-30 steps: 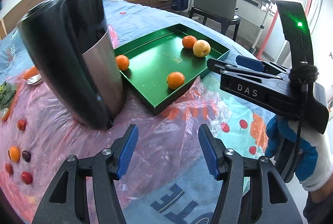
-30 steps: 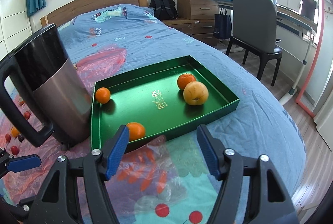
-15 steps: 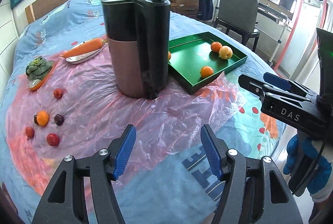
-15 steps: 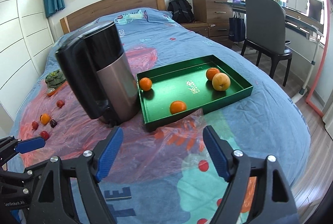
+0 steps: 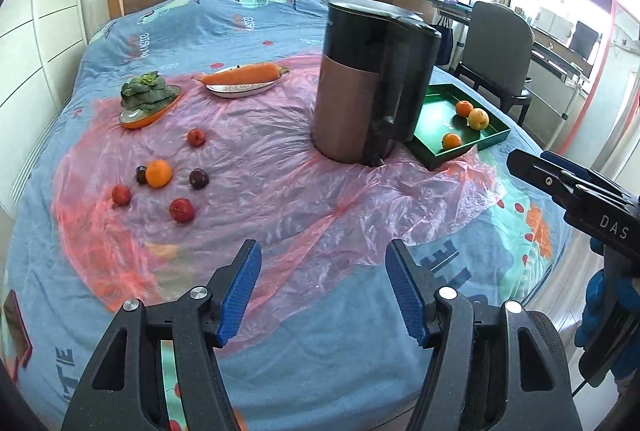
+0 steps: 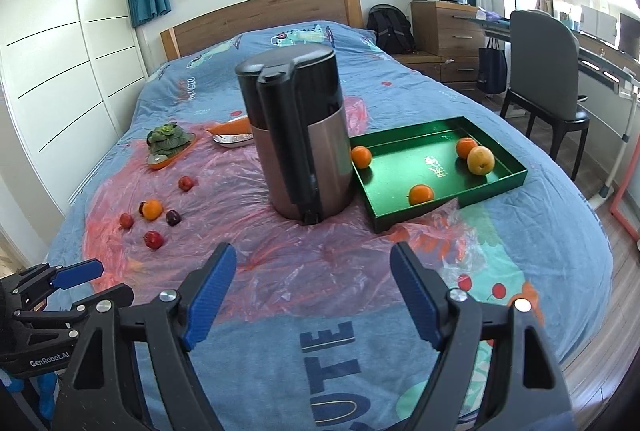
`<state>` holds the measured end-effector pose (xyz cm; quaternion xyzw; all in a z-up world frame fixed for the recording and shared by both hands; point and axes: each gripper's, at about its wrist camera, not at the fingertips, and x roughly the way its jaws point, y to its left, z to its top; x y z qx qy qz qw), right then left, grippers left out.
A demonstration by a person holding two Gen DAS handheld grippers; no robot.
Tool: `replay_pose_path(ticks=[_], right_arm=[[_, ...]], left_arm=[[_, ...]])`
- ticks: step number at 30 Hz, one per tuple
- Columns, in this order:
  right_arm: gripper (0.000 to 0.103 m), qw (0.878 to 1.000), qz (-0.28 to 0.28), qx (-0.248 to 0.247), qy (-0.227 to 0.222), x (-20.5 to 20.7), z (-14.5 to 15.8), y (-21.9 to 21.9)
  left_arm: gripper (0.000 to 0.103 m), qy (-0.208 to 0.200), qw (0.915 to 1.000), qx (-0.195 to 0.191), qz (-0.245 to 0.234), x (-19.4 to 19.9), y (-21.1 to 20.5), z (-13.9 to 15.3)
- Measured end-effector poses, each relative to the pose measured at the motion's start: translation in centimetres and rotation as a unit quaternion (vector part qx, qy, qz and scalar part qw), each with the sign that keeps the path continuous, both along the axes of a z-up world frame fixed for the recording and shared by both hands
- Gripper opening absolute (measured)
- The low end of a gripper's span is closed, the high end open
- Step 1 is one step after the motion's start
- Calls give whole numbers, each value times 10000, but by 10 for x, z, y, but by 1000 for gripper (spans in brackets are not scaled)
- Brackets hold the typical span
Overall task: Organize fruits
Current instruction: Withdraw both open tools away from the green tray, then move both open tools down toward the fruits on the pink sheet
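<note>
Both tongs pull back from the tray since the earlier frames, so the whole bed [image 6: 520, 271] now shows. Left tongs [image 5: 324, 291] sit partly open, nothing between the pads. Right tongs [image 6: 312, 295] gape wide, also empty.

Tray [image 6: 400, 187] holds four fruits: three oranges [image 6: 421, 194] and one yellow fruit [image 6: 481, 159]. Jug [image 6: 298, 135] stands upright just beside the tray's left edge.

Left to do: loose fruit on the pink plastic sheet [image 5: 280, 191], well apart from the tray on the jug's far side: one orange [image 5: 159, 173], several small red [image 5: 182, 210] and dark ones [image 5: 199, 178]. Carrot [image 5: 244, 74] and greens [image 5: 146, 91] on plates are probably not part of it. Roughly halfway by my guess.
</note>
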<state>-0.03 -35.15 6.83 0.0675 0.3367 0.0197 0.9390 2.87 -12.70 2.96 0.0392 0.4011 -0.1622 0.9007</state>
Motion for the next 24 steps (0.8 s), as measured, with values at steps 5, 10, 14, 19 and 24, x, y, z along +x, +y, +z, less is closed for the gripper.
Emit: replay_pose_path(ticks=[5, 10, 14, 19, 24], right_arm=[[103, 9996, 225, -192, -4, -3, 10, 33], [103, 9987, 426, -289, 61, 2, 9, 67], [103, 9975, 598, -341, 144, 11, 2, 94], [103, 9954, 834, -375, 293, 32, -10, 128], [103, 9922, 1117, -339, 427, 64, -27, 163]], left_arm=[[59, -78, 9992, -202, 329, -3, 39, 0], [59, -86, 9970, -335, 687, -1, 80, -11], [59, -123, 9944, -356, 984, 3, 109, -22], [59, -221, 9907, -313, 1309, 15, 142, -36], [59, -280, 9857, -320, 1631, 39, 175, -50]])
